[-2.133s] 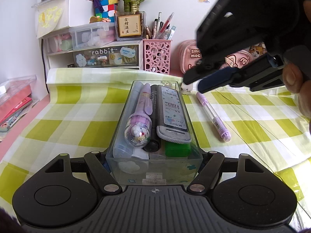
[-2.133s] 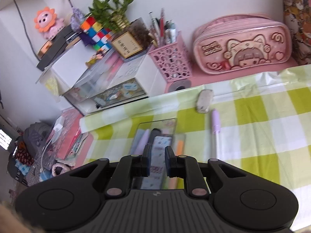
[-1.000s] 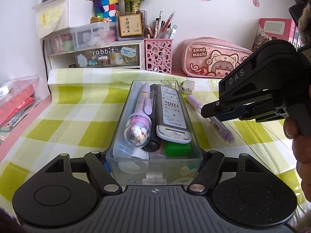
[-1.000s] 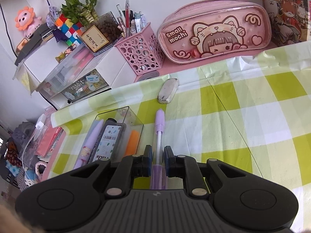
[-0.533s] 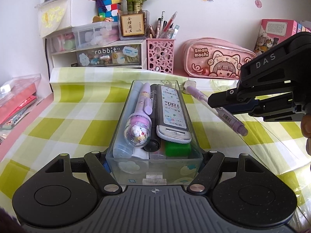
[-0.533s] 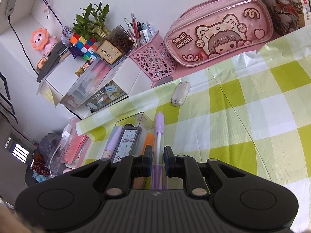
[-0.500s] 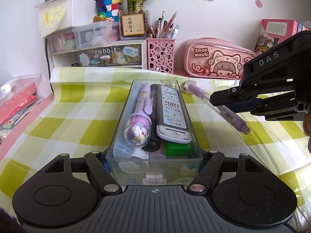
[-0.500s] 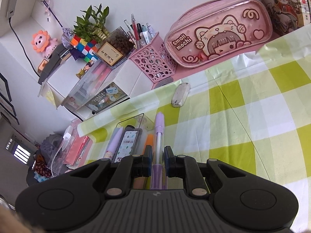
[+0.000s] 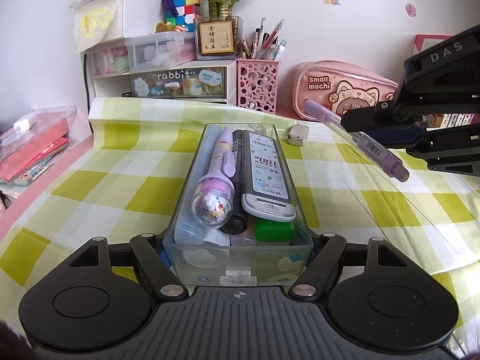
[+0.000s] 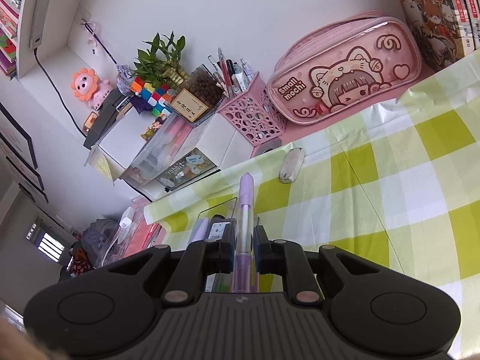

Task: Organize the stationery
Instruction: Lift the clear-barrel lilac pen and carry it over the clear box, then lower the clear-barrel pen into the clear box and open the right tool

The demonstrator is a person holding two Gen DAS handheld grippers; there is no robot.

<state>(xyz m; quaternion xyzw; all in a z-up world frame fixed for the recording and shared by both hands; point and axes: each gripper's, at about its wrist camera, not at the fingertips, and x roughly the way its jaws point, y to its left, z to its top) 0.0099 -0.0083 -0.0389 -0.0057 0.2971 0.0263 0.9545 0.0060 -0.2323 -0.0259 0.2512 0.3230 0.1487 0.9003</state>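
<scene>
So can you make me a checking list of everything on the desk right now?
Surface: green and white checked cloth, wrinkled at its right edge.
Job's things: clear box full of pens; purple pen lifted off the cloth; eraser lying loose.
Clutter: pink pencil case, pink pen cup, drawers, cube, plant.
Tongs: left tongs closed on the clear box; right tongs closed on the purple pen.
Cables: black cord on the wall.
Surroundings: books, white wall with stickers.
</scene>
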